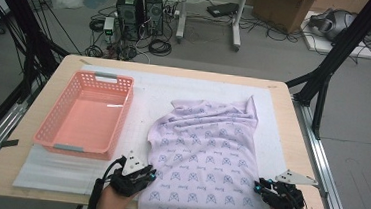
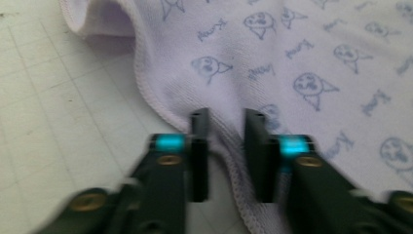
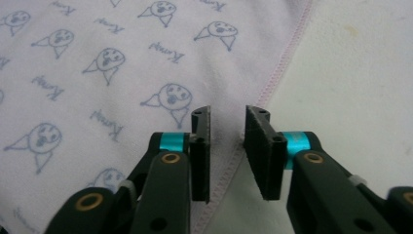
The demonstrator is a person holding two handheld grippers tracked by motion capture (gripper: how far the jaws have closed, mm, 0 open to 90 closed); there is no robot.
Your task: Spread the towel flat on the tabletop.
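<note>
cloth: lilac printed towel [image 1: 204,156], flat on white mat, long axis running away from person
L gripper [image 2: 227,127]: jaws spread, straddling left hem
R gripper [image 3: 227,124]: jaws spread, straddling right hem
nearer: both equal, near corners

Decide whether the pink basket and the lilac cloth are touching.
Apart. The high view shows a bare strip of white mat between the pink basket and the lilac cloth.

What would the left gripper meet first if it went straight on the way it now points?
Probably the stitched edge of the lilac printed cloth: the left gripper has open jaws either side of that hem, seemingly just above it. Height is hard to judge.
</note>
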